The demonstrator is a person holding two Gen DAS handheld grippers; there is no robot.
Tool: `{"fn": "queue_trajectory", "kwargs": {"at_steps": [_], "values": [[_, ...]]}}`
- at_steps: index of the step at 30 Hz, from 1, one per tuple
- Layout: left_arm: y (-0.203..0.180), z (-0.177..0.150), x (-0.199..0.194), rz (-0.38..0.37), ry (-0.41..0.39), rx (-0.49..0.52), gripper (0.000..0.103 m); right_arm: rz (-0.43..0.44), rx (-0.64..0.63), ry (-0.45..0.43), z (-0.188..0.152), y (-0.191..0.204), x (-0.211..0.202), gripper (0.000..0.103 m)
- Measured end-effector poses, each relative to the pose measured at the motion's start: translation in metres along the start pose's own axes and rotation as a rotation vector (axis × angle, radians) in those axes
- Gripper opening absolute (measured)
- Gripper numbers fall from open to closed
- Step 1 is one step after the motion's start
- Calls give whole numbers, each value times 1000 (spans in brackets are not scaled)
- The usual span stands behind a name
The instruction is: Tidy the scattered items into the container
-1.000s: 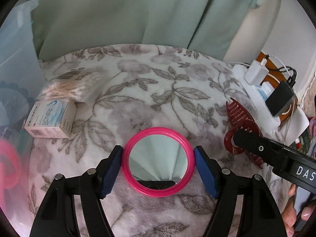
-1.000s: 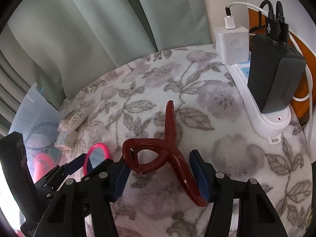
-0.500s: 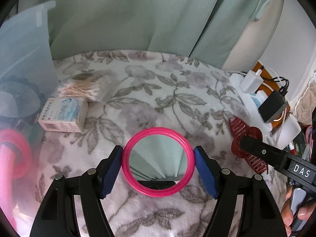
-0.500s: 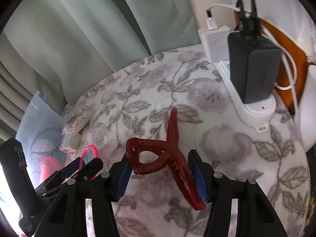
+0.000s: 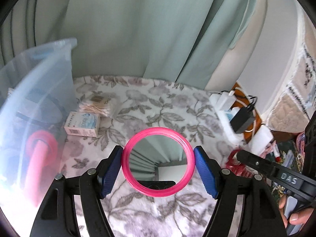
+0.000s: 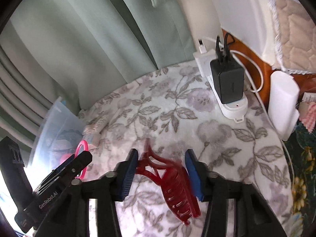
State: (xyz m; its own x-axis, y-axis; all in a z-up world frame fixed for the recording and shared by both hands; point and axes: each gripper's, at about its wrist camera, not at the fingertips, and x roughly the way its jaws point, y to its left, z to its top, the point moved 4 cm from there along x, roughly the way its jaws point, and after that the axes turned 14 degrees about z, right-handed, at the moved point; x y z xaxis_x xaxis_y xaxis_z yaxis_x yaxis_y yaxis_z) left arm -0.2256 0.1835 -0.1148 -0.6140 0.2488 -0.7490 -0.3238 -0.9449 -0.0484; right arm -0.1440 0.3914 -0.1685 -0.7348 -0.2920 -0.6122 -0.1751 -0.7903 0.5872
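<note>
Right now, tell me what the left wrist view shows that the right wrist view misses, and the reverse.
Only the left wrist view shows the pink mirror's glass face, held between the left gripper's jaws, and the print on the small box. Only the right wrist view shows the red hair claw's teeth between the right gripper's jaws. Both show the clear container, the floral blanket and the black charger.

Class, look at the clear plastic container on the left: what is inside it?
Through the container wall, a pink looped item and a dark ring-shaped item show. The cloudy plastic blurs them, so what they are, and anything beneath, cannot be told.
</note>
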Motion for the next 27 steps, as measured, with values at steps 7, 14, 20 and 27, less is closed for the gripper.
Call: {"fn": "queue_trajectory", "kwargs": {"at_steps": [7, 14, 20, 27], "values": [[2, -5, -25, 2, -24, 0, 74, -40, 14, 17, -16, -8, -10, 25], [7, -13, -26, 8, -5, -5, 74, -48, -18, 32, -30, -16, -28, 27], [8, -20, -18, 17, 18, 5, 74, -23, -49, 92, -54, -20, -26, 61], [11, -28, -3, 20, 60, 6, 74, -41, -87, 207, -79, -24, 7, 71]]}}
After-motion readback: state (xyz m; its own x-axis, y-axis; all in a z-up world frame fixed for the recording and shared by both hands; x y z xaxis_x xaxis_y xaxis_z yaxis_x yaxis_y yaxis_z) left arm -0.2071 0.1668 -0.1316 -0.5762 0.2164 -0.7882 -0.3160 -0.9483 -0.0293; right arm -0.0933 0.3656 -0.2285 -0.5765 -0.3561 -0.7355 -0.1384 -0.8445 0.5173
